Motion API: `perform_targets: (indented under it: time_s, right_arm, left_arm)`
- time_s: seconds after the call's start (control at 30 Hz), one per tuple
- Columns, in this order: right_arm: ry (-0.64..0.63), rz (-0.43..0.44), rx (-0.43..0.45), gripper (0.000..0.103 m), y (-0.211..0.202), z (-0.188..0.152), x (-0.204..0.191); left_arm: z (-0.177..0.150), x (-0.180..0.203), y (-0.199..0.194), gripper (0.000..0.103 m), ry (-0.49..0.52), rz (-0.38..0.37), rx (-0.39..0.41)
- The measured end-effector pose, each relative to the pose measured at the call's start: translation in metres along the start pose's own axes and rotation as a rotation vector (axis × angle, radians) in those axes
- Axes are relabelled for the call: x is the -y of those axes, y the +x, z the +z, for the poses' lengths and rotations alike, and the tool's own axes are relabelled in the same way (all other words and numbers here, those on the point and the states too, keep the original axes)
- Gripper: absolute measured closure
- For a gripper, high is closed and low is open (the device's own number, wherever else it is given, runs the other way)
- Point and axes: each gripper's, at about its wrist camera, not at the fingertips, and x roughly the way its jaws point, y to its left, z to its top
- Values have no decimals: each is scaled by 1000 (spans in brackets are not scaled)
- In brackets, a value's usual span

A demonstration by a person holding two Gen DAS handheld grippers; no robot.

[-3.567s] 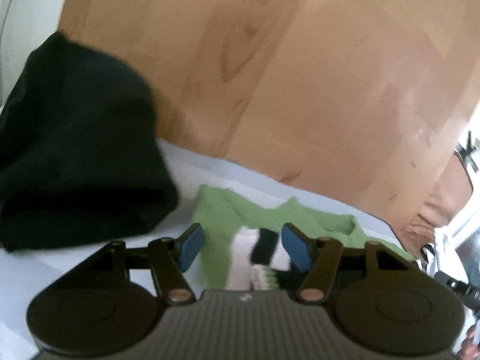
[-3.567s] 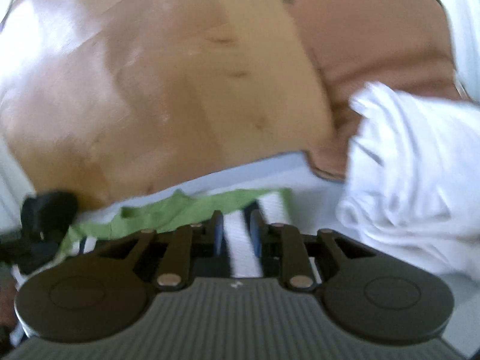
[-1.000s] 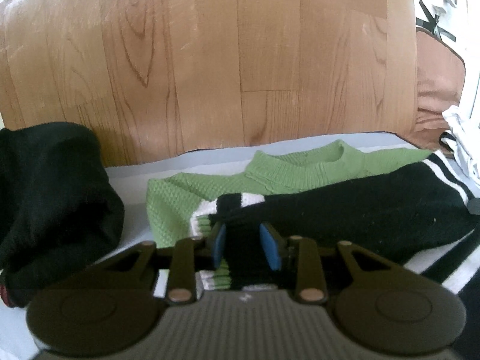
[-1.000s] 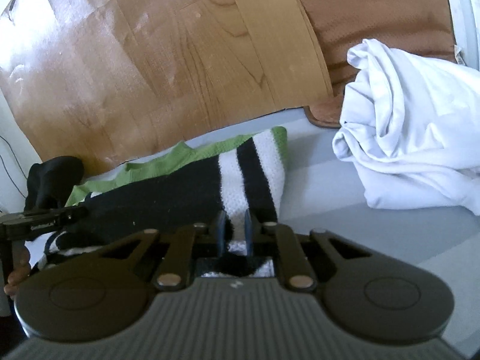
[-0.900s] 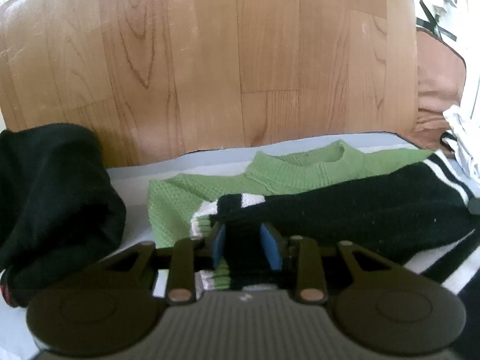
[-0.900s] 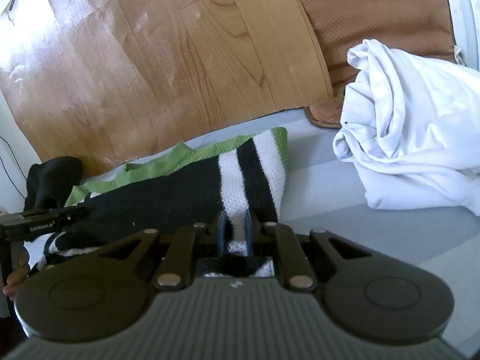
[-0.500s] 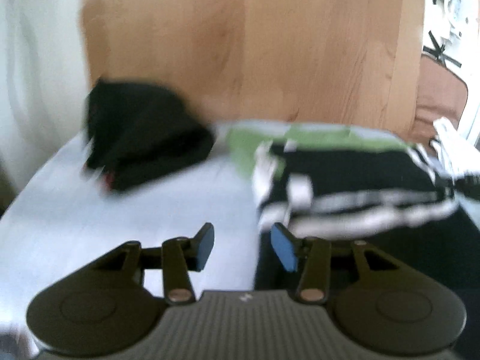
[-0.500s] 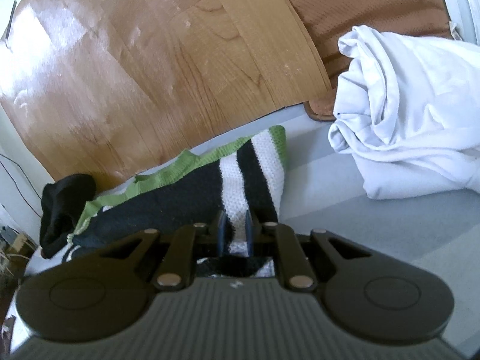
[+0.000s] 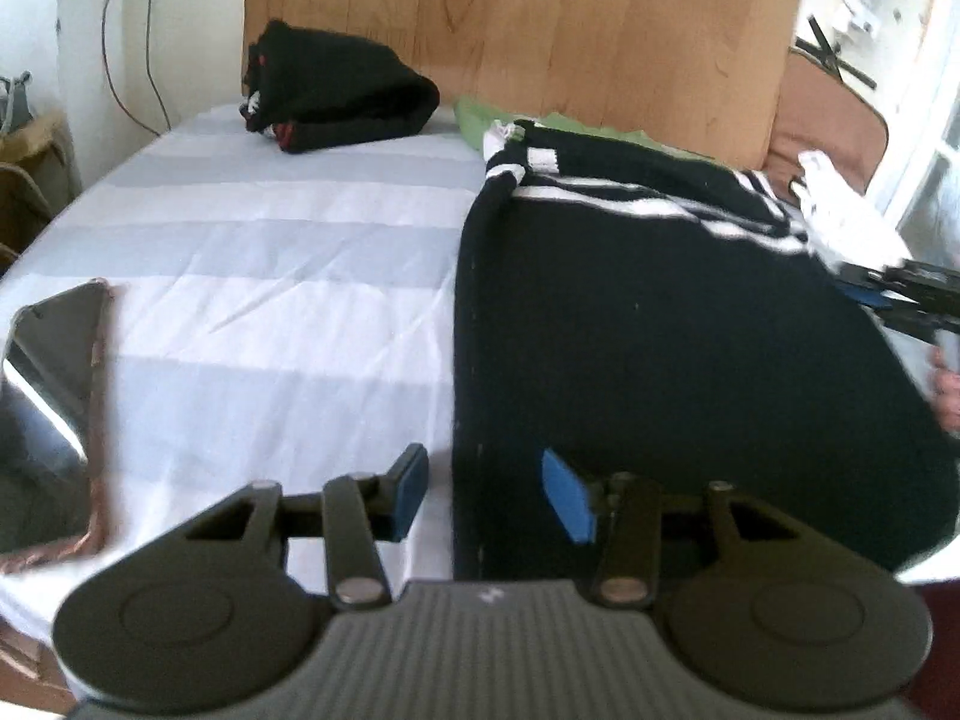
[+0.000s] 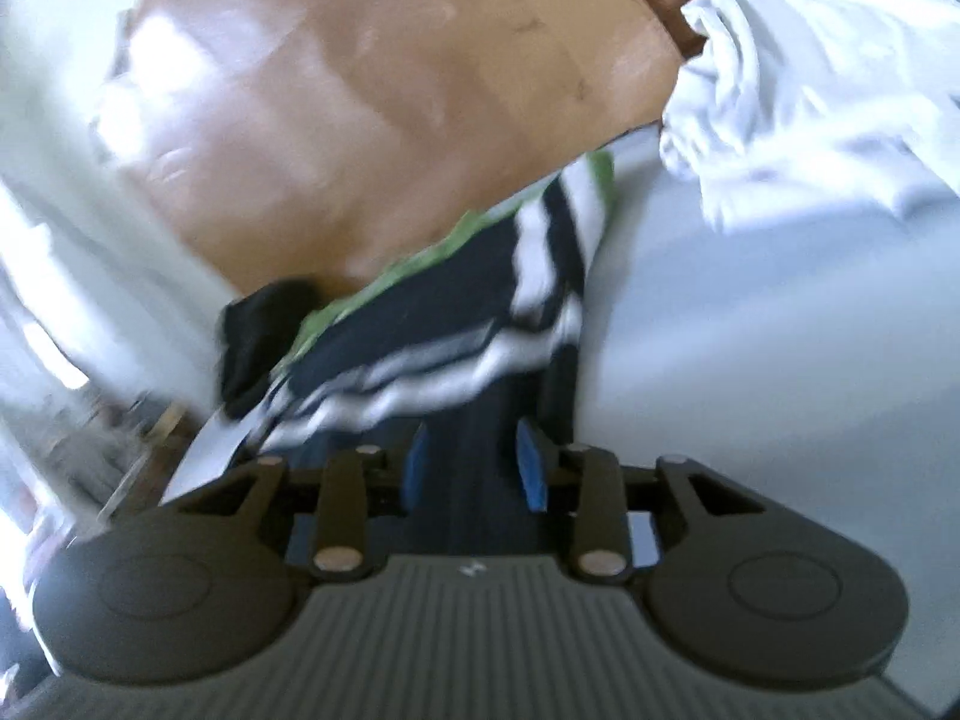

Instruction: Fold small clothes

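Note:
A black, white and green striped knit sweater (image 9: 660, 312) lies on the striped sheet, its sleeves folded across the body near the green collar (image 9: 480, 117). My left gripper (image 9: 483, 495) is open and empty at the sweater's near left corner. In the blurred right wrist view my right gripper (image 10: 474, 468) is open over the sweater's (image 10: 480, 312) dark near edge, holding nothing. The right gripper also shows at the right edge of the left wrist view (image 9: 900, 294).
A folded black garment (image 9: 342, 96) lies at the back left by the wooden headboard (image 9: 510, 18). A crumpled white garment (image 10: 810, 96) lies to the right of the sweater. A phone (image 9: 54, 342) lies on the sheet at the left. A brown cushion (image 9: 822, 114) is at the back right.
Both grippers let go of the sweater sleeves and opened. They pulled back from the collar end to the sweater's near edge. The sleeves now lie folded across the body.

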Motion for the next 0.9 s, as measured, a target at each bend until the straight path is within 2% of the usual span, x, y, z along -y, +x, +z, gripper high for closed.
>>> perform_targets:
  time_s: [0.2, 0.33, 0.4, 0.47, 0.53, 0.57, 0.7, 0.77, 0.83, 0.9]
  right_arm:
    - [-4, 88, -78, 67, -72, -66, -12]
    - [8, 90, -78, 67, -105, -88, -16]
    - [13, 72, -88, 65, -118, -92, -17]
    - [3, 51, -107, 65, -125, -95, -17]
    - [16, 67, -146, 65, -124, -99, -15]
    - [24, 78, -173, 65, -118, -103, -15]
    - [48, 141, -180, 69, -102, -106, -13]
    - [42, 142, -211, 89, -97, -105, -15]
    - [25, 166, -204, 92, -101, -101, -17]
    - [18, 220, -153, 92, -106, -91, -21]
  left_arm:
    - [-18, 5, -20, 59, 35, 23, -43]
    - [-24, 17, -26, 61, 81, 45, -75]
    - [-28, 22, -29, 67, 103, 52, -86]
    - [-31, 26, -32, 78, 114, 56, -84]
    - [-32, 27, -33, 84, 111, 59, -76]
    - [-32, 26, -33, 90, 99, 43, -76]
    - [-32, 16, -35, 90, 21, 4, -65]
    - [-31, 8, -36, 90, -40, -24, -66]
    - [-28, 0, -38, 90, -108, -52, -58]
    - [-23, -9, -41, 90, -169, -89, -25]
